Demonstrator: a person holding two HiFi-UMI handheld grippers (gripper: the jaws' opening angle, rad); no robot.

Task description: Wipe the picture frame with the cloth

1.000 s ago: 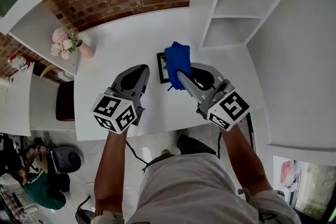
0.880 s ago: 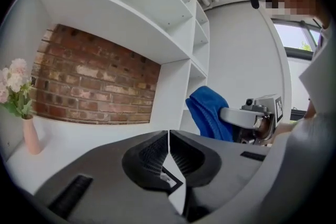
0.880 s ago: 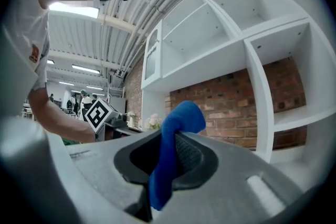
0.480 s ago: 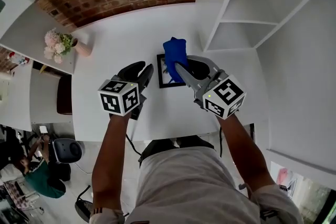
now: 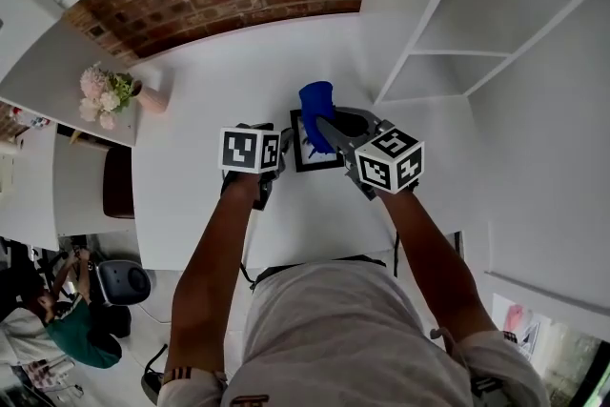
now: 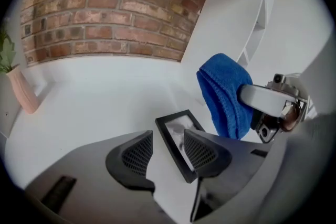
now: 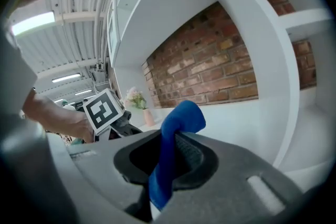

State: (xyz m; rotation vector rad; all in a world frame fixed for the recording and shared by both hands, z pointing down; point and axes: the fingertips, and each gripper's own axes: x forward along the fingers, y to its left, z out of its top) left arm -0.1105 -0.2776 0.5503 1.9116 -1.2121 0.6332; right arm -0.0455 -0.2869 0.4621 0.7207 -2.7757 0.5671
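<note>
Now right tool [image 5: 327, 126] pinches blue cloth [image 5: 316, 98] near black picture frame [image 5: 310, 155]; left tool [image 6: 168, 138], just opening, holds nothing

Picture frame half covered, cloth's tail out of sight.
In the head view the cloth [image 5: 316, 100] and the right gripper [image 5: 334, 133] cover the upper right of the picture frame [image 5: 307, 159], and the marker cube [image 5: 250, 150] hides the jaws of the left gripper [image 5: 276, 157]. In the left gripper view one jaw masks the frame's near right corner. Whether it touches the frame cannot be told, and the photo [image 6: 180, 131] inside is too blurred to read. In the right gripper view the cloth's lower end drops from sight between the jaws. The flowers [image 6: 6, 55] are clipped by the picture's left edge.
</note>
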